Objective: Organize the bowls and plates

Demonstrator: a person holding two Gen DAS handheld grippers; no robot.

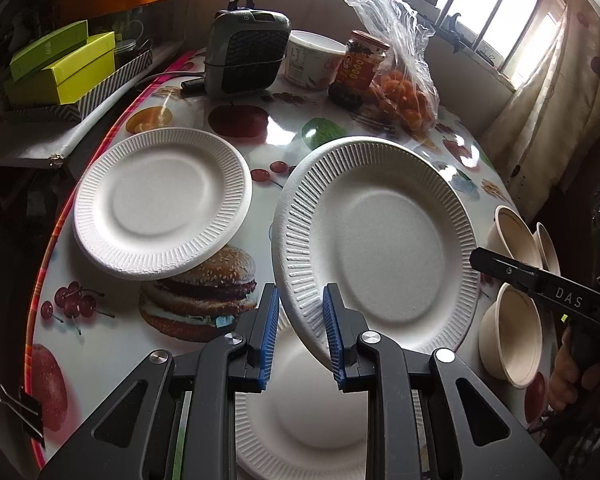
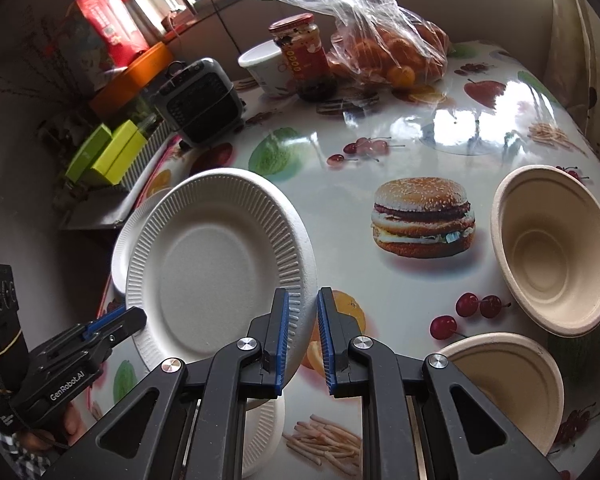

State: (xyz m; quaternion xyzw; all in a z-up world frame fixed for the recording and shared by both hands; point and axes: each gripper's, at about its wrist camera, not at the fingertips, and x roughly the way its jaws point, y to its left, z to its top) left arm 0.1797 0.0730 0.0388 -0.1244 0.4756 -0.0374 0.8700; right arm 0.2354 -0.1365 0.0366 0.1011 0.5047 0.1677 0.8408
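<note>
Nearer than the jar [image 1: 358, 68] and well apart from it, a white plate [image 1: 376, 248] is hanging tilted above the desk [image 1: 100, 340], empty. The left tool [image 1: 300, 286] is clenching the plate's ribbed rim at the near edge. The right tool [image 2: 303, 291] is clamped tight on the rim at the opposite side, so both are carrying the one plate. In the left view the right tool's black finger is meeting the rim on the far side from the jar.

Under the lifted plate, farther still from the jar, a second plate [image 1: 300, 400] is lying flat and empty. A third plate [image 1: 162, 204] is sitting left of the jar and nearer the camera, also holding nothing.

Right of the jar and much nearer, beige bowls [image 2: 556, 248] are standing close together near the desk's edge; their insides are showing bare.

Just right of the jar, touching it, a clear plastic bag [image 2: 380, 20] is holding oranges [image 2: 404, 74]. Just left of the jar a white tub [image 1: 314, 60] is standing upright; I cannot tell what is inside. Left of that, a grey fan heater [image 1: 246, 52] is standing.
</note>
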